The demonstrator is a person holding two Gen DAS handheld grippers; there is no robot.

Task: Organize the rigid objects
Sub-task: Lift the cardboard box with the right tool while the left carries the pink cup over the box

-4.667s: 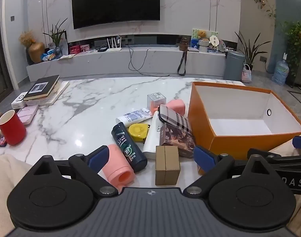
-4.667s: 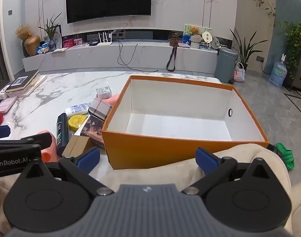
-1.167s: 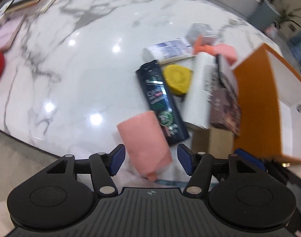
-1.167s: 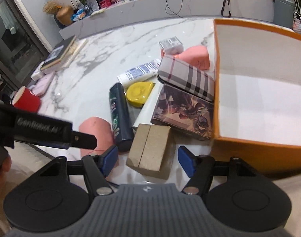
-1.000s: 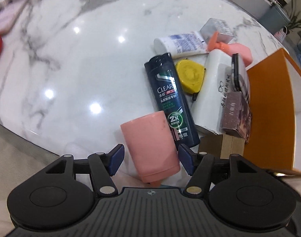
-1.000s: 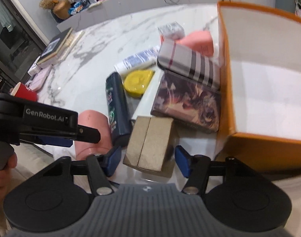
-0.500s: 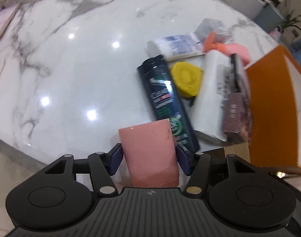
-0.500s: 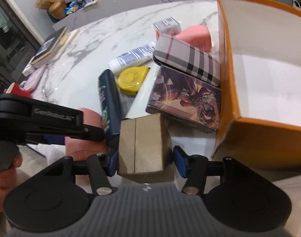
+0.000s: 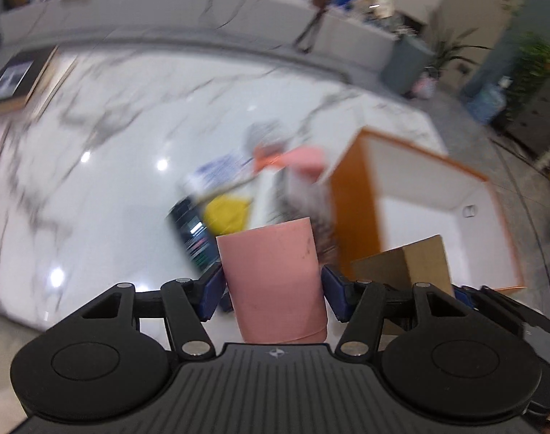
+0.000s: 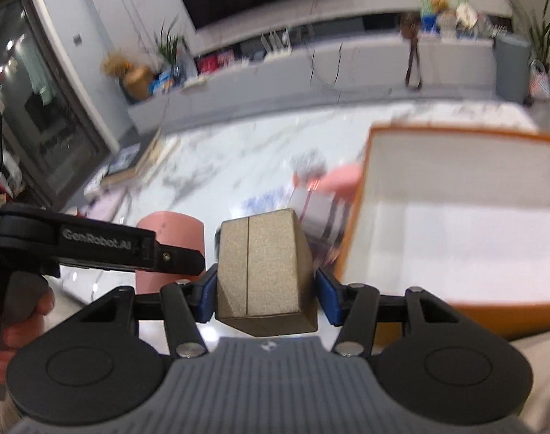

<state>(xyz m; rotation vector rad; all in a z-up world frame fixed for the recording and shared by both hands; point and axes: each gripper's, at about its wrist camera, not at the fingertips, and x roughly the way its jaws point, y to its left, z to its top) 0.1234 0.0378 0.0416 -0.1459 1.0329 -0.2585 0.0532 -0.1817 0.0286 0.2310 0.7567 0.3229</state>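
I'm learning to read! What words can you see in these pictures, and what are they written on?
"GenRobot.AI": on the side of the left hand-held gripper, seen from the right wrist camera.
Dark bottle: label too blurred to read.
White tube: blue print too blurred to read.
Pink cup, cardboard box: no words.

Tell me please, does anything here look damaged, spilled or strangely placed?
Nothing looks damaged or spilled, though blur hides fine detail. The left gripper holds the pink plastic cup and the right gripper holds the small brown cardboard box. Both look lifted beside the open orange box.
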